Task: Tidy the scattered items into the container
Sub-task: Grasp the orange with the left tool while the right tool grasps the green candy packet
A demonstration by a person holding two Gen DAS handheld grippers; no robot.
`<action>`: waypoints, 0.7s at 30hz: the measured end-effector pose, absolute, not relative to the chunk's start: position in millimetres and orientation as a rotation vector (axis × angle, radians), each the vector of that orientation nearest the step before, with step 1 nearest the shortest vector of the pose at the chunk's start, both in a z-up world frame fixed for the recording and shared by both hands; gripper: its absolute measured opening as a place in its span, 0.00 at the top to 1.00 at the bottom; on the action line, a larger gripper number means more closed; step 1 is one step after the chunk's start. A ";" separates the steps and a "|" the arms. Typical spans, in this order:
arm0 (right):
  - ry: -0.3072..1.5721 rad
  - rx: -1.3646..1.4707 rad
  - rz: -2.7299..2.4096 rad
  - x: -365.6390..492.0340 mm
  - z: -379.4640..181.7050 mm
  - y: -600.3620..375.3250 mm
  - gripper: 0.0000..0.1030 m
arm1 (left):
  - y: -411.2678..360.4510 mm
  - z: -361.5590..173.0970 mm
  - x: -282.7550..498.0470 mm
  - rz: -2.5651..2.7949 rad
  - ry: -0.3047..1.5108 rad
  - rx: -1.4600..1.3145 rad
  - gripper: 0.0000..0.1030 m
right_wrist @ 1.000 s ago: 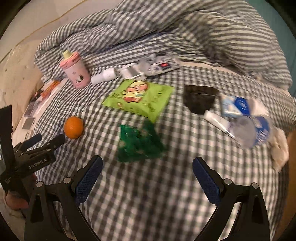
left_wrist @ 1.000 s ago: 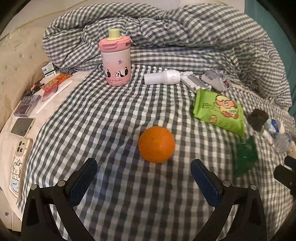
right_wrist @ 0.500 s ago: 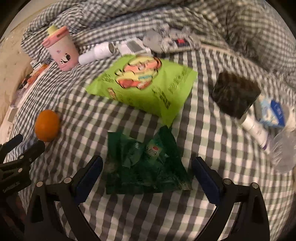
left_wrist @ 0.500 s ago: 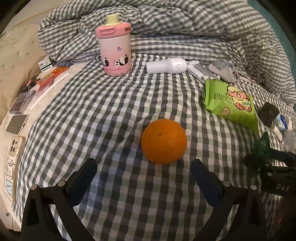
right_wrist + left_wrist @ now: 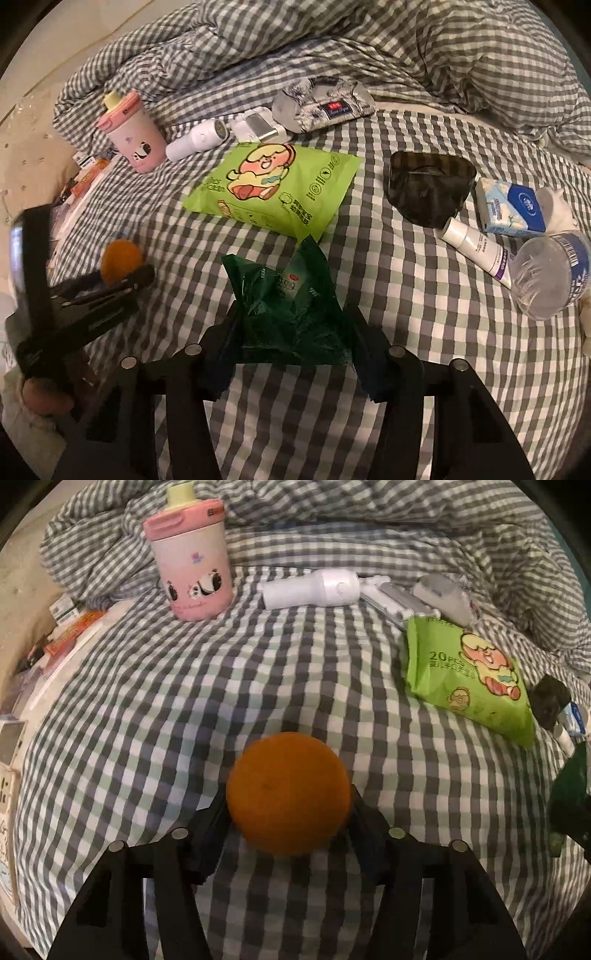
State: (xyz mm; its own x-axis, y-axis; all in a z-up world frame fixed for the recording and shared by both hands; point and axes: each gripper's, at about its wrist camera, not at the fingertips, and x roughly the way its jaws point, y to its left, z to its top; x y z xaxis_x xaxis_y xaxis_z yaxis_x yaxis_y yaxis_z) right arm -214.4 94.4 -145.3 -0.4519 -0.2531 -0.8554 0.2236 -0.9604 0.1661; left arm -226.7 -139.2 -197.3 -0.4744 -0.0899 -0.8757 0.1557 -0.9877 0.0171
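Left gripper [image 5: 288,823] had jaws just closing, pads against both sides of orange [image 5: 288,792] on checked bedspread [image 5: 177,701]; right gripper [image 5: 291,332] also closing, pads pinching crumpled green packet [image 5: 288,295] from both sides; lime wipes pack [image 5: 273,188] just beyond packet; pink panda cup [image 5: 192,557] upright far back by white cylinder [image 5: 314,589]; no container in view.

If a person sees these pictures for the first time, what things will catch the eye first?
First the orange, low in the left wrist view, with the left gripper closing on its sides. Next the green bag between the right gripper's closing fingers. Behind lie the lime-green pack and the pink cup, upright on the checked bedding.
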 end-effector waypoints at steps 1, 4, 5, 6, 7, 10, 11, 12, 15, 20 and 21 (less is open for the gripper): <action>-0.038 1.453 -2.465 -213.0 -143.9 93.8 0.48 | -138.7 -195.4 -226.2 -2.571 0.090 1.534 0.45; -0.035 1.449 -2.467 -208.8 -140.2 94.5 0.48 | -137.9 -189.7 -220.5 -2.549 0.084 1.536 0.46; -0.043 1.443 -2.466 -207.0 -137.9 95.6 0.48 | -137.4 -187.8 -217.3 -2.546 0.090 1.534 0.46; -0.047 1.439 -2.465 -204.9 -135.4 96.4 0.48 | -136.6 -184.7 -212.7 -2.543 0.090 1.528 0.46; -0.046 1.434 -2.469 -202.5 -132.6 97.3 0.48 | -135.8 -181.9 -208.6 -2.541 0.083 1.524 0.46; -0.039 1.416 -2.482 -193.3 -121.0 101.2 0.48 | -132.0 -167.3 -195.1 -2.542 0.084 1.508 0.46; -0.042 1.411 -2.485 -190.7 -117.4 102.7 0.48 | -129.4 -160.9 -191.0 -2.553 0.085 1.501 0.46; -0.045 1.407 -2.489 -187.5 -113.1 104.9 0.48 | -125.6 -153.1 -185.8 -2.564 0.081 1.489 0.46; -0.054 1.389 -2.517 -177.8 -99.1 115.1 0.48 | -109.4 -130.7 -173.7 -2.602 0.034 1.462 0.46; -0.078 1.361 -2.570 -159.0 -74.5 141.9 0.48 | -80.2 -96.2 -157.0 -2.679 0.015 1.423 0.46; -0.081 1.353 -2.585 -154.4 -68.6 148.1 0.48 | -72.7 -89.3 -153.7 -2.694 0.002 1.412 0.46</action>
